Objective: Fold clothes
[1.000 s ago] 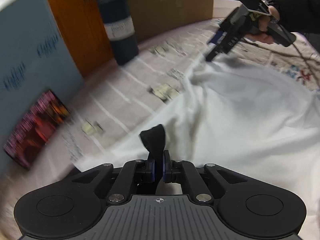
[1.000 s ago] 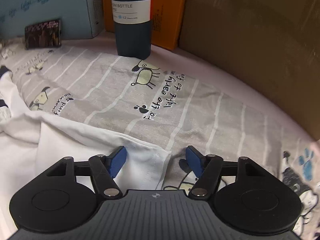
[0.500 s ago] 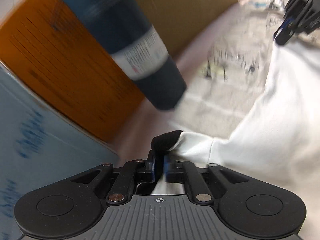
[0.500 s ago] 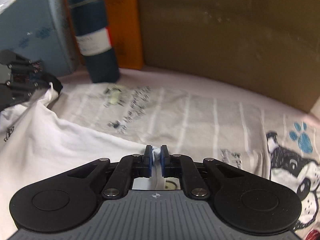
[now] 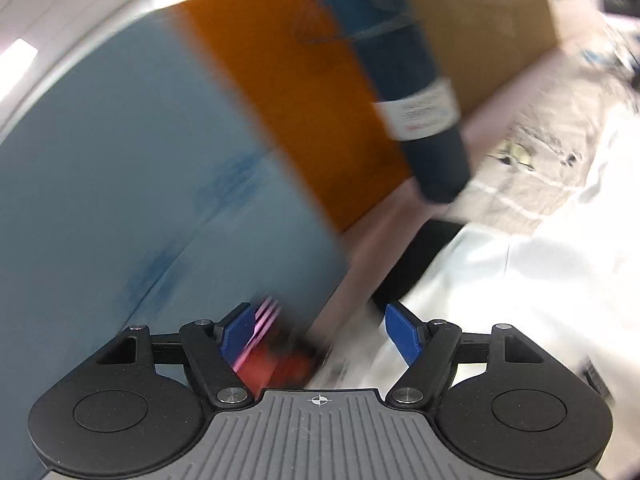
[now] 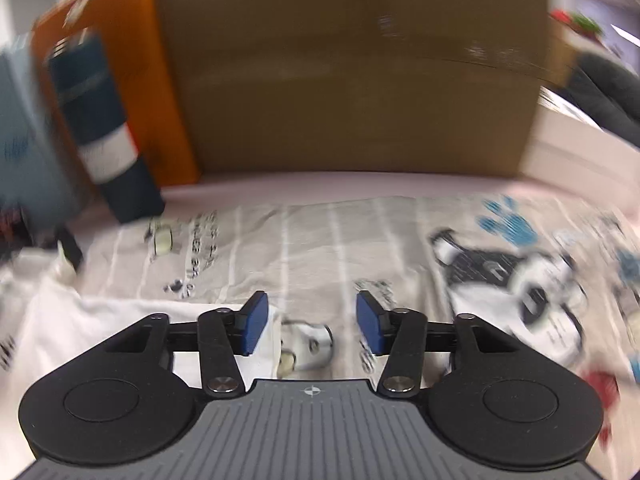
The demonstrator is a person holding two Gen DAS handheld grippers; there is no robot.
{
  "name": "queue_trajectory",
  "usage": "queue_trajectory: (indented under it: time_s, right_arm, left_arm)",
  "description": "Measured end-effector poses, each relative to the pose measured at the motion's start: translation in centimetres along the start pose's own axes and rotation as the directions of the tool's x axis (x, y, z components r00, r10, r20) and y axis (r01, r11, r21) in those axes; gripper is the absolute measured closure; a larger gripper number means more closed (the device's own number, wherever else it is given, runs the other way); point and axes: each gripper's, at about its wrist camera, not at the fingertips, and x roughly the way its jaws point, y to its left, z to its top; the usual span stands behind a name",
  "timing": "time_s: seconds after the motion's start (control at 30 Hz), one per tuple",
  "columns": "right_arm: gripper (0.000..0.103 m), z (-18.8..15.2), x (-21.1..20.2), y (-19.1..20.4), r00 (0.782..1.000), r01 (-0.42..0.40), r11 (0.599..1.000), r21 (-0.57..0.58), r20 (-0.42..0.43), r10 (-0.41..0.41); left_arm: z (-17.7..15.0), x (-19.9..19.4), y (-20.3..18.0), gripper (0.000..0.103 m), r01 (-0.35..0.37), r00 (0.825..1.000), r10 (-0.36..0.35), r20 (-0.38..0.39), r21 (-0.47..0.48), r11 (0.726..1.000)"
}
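Observation:
A white garment (image 5: 532, 276) with a black trim (image 5: 416, 256) lies spread over a grey striped printed sheet (image 5: 532, 168). My left gripper (image 5: 320, 334) is open, and the garment's edge lies just right of its right pad. In the right wrist view the same white garment (image 6: 100, 320) lies at the lower left on the printed sheet (image 6: 320, 248). My right gripper (image 6: 306, 322) is open above the sheet, with the garment's corner by its left pad. Both views are blurred by motion.
A dark blue bottle (image 5: 416, 92) stands at the back, also seen as the bottle (image 6: 104, 136) at left. Behind it lean an orange box (image 5: 288, 92), a light blue box (image 5: 132, 184) and a brown cardboard box (image 6: 352, 72). A small red and pink item (image 5: 272, 356) lies by the blue box.
Both grippers have opened and let go of the white garment. The left one has swung toward the blue box; the right one has shifted right along the sheet.

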Motion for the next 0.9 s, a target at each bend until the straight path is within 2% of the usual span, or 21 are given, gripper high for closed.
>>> queue_trajectory:
  time_s: [0.07, 0.13, 0.17, 0.23, 0.33, 0.4, 0.47, 0.53, 0.57, 0.63, 0.7, 0.73, 0.8, 0.9]
  right_arm:
    - [0.052, -0.5, -1.6, -0.7, 1.0, 0.016, 0.997, 0.072, 0.003, -0.017]
    - [0.05, -2.3, -3.7, -1.5, 1.0, 0.014, 0.989, 0.147, -0.026, -0.01]
    - [0.049, -3.3, -4.7, -1.8, 0.999, 0.013, 0.984, 0.18, -0.041, -0.006]
    - [0.046, -5.3, -6.5, -2.2, 0.997, 0.019, 0.974, 0.226, -0.073, -0.002]
    - [0.042, -8.0, -8.5, -2.0, 0.994, 0.03, 0.964, 0.264, -0.11, -0.001]
    - [0.039, -9.6, -9.7, -1.7, 0.992, 0.028, 0.962, 0.271, -0.13, 0.008]
    - [0.038, -11.1, -10.8, -1.2, 0.99, 0.031, 0.962, 0.27, -0.144, 0.008]
    - [0.038, -12.2, -11.9, -0.6, 0.989, 0.049, 0.966, 0.254, -0.149, -0.011]
    - [0.038, -12.8, -12.5, -0.2, 0.989, 0.058, 0.968, 0.243, -0.149, -0.022]
    - [0.038, -13.6, -13.7, 0.7, 0.988, 0.085, 0.975, 0.206, -0.147, -0.055]
    - [0.038, -14.3, -14.8, 1.8, 0.988, 0.077, 0.984, 0.163, -0.148, -0.053]
    - [0.038, -14.7, -15.4, 2.4, 0.988, 0.068, 0.987, 0.142, -0.15, -0.047]
    - [0.038, -15.4, -16.0, 3.6, 0.988, 0.039, 0.992, 0.119, -0.156, -0.02]
    - [0.038, -16.5, -16.8, 5.6, 0.986, -0.011, 0.996, 0.093, -0.166, 0.026]
  left_arm:
    - [-2.4, -3.3, 2.3, 0.029, -0.024, 0.999, 0.018, -0.042, -0.147, 0.989]
    - [-5.8, -6.6, 3.3, 0.028, -0.045, 0.996, 0.017, -0.093, -0.307, 0.951]
    - [-7.6, -8.3, 3.8, 0.028, -0.058, 0.993, 0.013, -0.118, -0.384, 0.922]
    - [-11.0, -11.7, 4.8, 0.028, -0.089, 0.986, 0.0, -0.167, -0.528, 0.844]
    - [-15.5, -15.3, 4.0, 0.028, -0.1, 0.974, -0.067, -0.218, -0.674, 0.732]
    - [-17.8, -16.8, 3.4, 0.028, -0.074, 0.968, -0.127, -0.215, -0.733, 0.676]
    - [-19.2, -17.5, 2.4, 0.027, -0.1, 0.964, -0.126, -0.233, -0.76, 0.642]
    - [-20.0, -17.7, 1.3, 0.026, -0.111, 0.958, -0.118, -0.263, -0.716, 0.689]
    - [-20.5, -17.7, 0.6, 0.026, -0.122, 0.951, -0.102, -0.292, -0.66, 0.742]
    - [-20.8, -18.1, -0.8, 0.026, -0.173, 0.938, -0.035, -0.344, -0.555, 0.813]
    - [-20.9, -19.5, -1.4, 0.026, -0.181, 0.954, 0.023, -0.298, -0.517, 0.837]
    - [-20.9, -20.3, -1.5, 0.026, -0.155, 0.964, 0.011, -0.266, -0.526, 0.836]
    - [-20.7, -22.0, -1.7, 0.026, -0.097, 0.979, -0.018, -0.202, -0.544, 0.834]
    - [-20.3, -24.6, -3.4, 0.026, 0.077, 0.984, -0.149, -0.095, -0.525, 0.847]
